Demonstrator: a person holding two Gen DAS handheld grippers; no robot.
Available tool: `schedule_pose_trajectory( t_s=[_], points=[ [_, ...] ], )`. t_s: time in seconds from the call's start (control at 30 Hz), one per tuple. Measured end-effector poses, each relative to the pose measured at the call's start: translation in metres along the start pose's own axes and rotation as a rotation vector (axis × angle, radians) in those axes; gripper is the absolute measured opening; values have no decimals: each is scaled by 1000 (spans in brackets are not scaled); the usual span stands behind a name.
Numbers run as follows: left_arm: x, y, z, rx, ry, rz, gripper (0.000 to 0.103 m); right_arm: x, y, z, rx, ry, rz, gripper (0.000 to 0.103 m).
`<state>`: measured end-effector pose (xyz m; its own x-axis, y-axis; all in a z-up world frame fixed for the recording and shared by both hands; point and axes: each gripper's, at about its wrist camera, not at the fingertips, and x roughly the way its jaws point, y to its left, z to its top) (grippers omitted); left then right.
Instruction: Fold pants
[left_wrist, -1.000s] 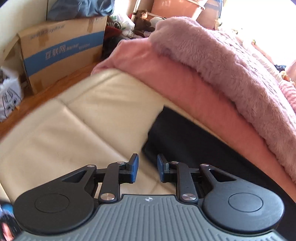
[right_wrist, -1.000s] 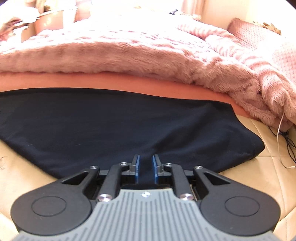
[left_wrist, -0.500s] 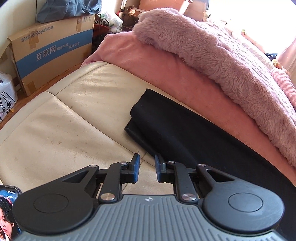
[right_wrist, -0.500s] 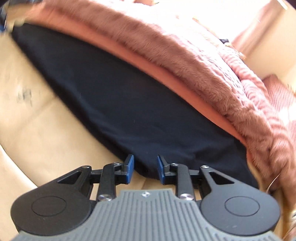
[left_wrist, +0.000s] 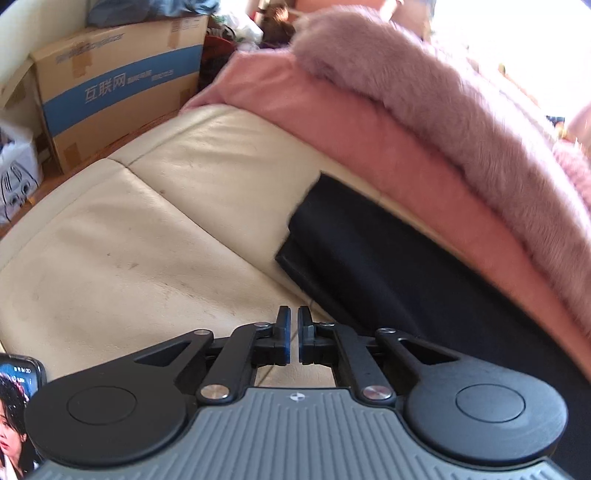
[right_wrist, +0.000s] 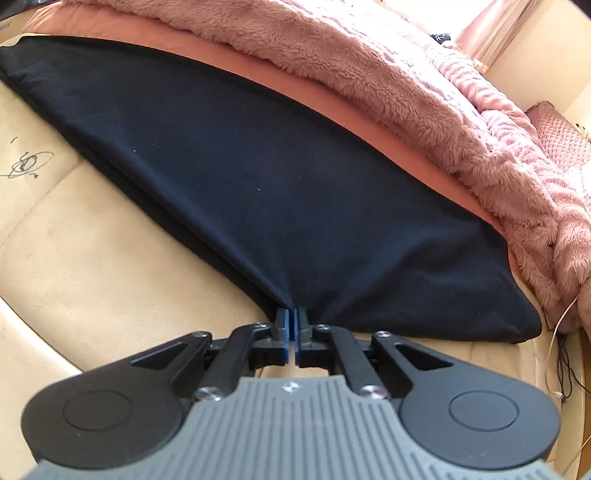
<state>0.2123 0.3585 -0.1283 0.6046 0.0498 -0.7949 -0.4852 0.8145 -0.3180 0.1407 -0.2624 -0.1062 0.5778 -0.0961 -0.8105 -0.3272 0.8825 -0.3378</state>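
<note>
The right gripper (right_wrist: 294, 325) is clamped on the near edge of the black pants (right_wrist: 258, 177), puckering the fabric. The left gripper (left_wrist: 294, 339) has its fingers together with nothing between them, just beside the pants' end over the cream leather cushion (left_wrist: 147, 229). The pants lie flat along it, below a pink fluffy blanket (right_wrist: 424, 92).

Bare cream cushion (left_wrist: 155, 236) ahead-left of left gripper (left_wrist: 294, 334): open passage. Black pants (left_wrist: 388, 266) ahead-right, edge just beside right finger. Pink blanket (left_wrist: 369, 122) and fuzzy throw (left_wrist: 461, 110) rise beyond pants, blocking far side. Cardboard box (left_wrist: 122, 85) far ahead-left, off cushion. Phone (left_wrist: 18, 398) at near-left. Right gripper (right_wrist: 294, 325): cushion (right_wrist: 92, 266) left free; cables (right_wrist: 565, 354) far right.
</note>
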Motion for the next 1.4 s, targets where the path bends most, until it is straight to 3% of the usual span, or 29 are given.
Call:
schedule_pose_trajectory(
  t_s=[0.2,0.33,0.43,0.57,0.6,0.67,0.77,0.87,1.0,1.07,1.13,1.2,1.3,1.4],
  points=[
    [-1,33,11,-281,-66,-233,3,3,0,1,-6,4,4,0],
    [15,29,18,-327,-66,-188,8,6,-1,3,-21,9,4,0],
    [24,27,18,-358,-58,-202,19,4,-1,3,-23,10,10,0],
    [29,17,18,-337,-66,-149,20,5,-2,3,-22,9,15,0],
    [30,14,19,-323,-68,-125,19,5,-2,3,-20,8,16,0],
    [26,6,20,-278,-90,-99,2,5,-3,2,-16,5,19,0],
    [14,-17,23,-151,-146,-71,1,6,-5,2,-15,9,29,0],
    [6,-56,26,38,-185,-67,1,8,-10,7,-6,32,52,0],
    [10,-116,16,333,-165,-88,1,13,-23,13,42,66,102,0],
    [20,-136,5,430,-107,-104,6,15,-28,14,70,73,124,0],
    [30,-145,-5,477,-37,-126,16,16,-30,15,86,75,135,0],
    [32,-148,-12,504,-5,-151,19,17,-31,14,83,74,136,0],
    [25,-144,-11,533,-13,-192,25,17,-30,14,84,71,138,0],
    [20,-138,-1,568,-42,-147,28,18,-31,14,91,68,143,0]
  ],
)
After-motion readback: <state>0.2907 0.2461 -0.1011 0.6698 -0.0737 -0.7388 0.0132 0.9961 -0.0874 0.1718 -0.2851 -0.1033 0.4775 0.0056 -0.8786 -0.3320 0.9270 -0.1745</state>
